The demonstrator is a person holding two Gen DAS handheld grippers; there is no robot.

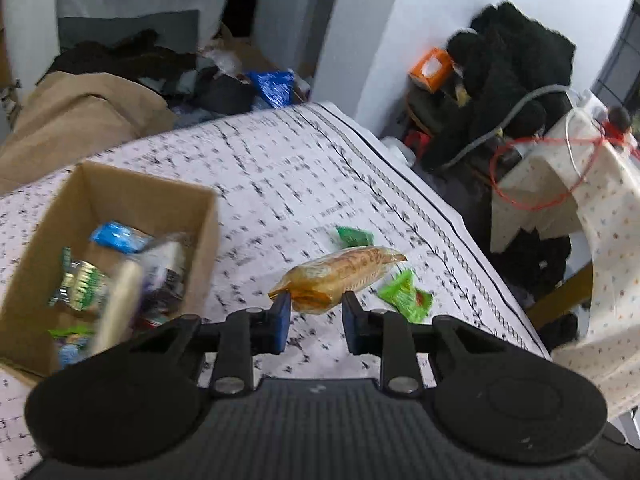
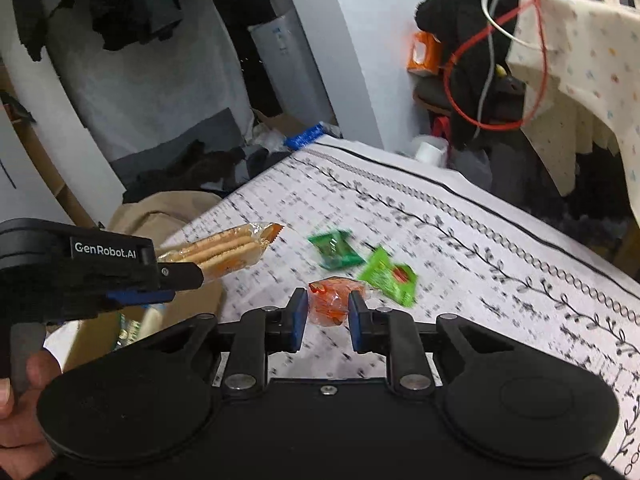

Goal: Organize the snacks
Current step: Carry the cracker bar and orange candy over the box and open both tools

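Both grippers loaded, snacks lifted clear of the bedsheet.

My left gripper (image 1: 316, 316) is clamped on the biscuit packet (image 1: 340, 276), my right gripper (image 2: 329, 316) on an orange-wrapped candy (image 2: 334, 300). The cardboard box (image 1: 200, 248) sits just left of my left gripper, partly filled. I should carry each snack over the box rim before letting go, keeping the long packet level. Two green sachets (image 2: 386, 274) lie ahead of my right gripper.
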